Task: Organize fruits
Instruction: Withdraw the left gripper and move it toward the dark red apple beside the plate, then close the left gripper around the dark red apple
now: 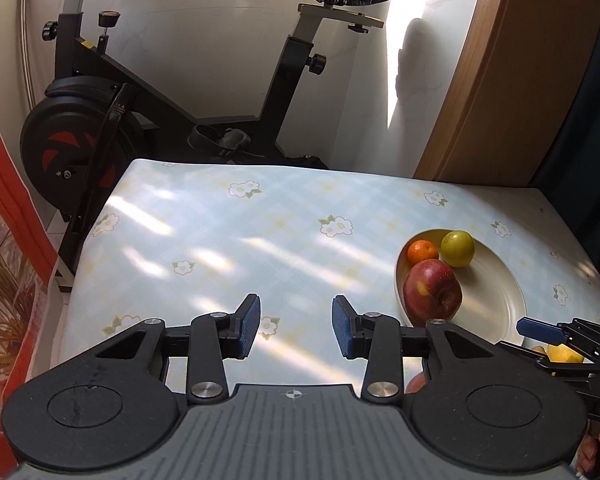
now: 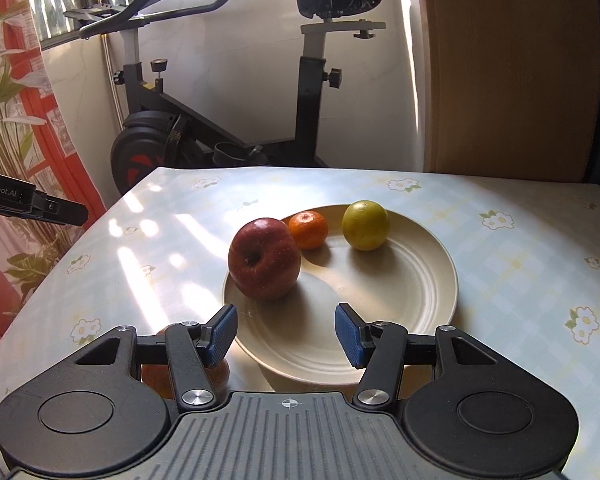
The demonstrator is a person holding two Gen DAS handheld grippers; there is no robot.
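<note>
A cream plate (image 2: 440, 300) holds a red apple (image 2: 264, 258), a small orange (image 2: 309, 230) and a green round fruit (image 2: 365, 225). My right gripper (image 2: 286, 334) hangs open over the plate's near rim, with nothing between its blue pads. Another reddish fruit (image 2: 156, 376) lies on the table, mostly hidden under its left finger. In the left wrist view my left gripper (image 1: 296, 328) is open and empty over bare cloth, left of the plate (image 1: 496, 280) and apple (image 1: 432, 288). A yellow fruit (image 1: 564, 354) peeks out beside the right gripper (image 1: 528, 338).
The table wears a pale blue checked cloth with flowers (image 1: 240, 232). An exercise bike (image 1: 100, 120) stands just beyond the table's far edge. A wooden panel (image 1: 520, 80) rises at the back right, and a red curtain (image 2: 60, 152) hangs on the left.
</note>
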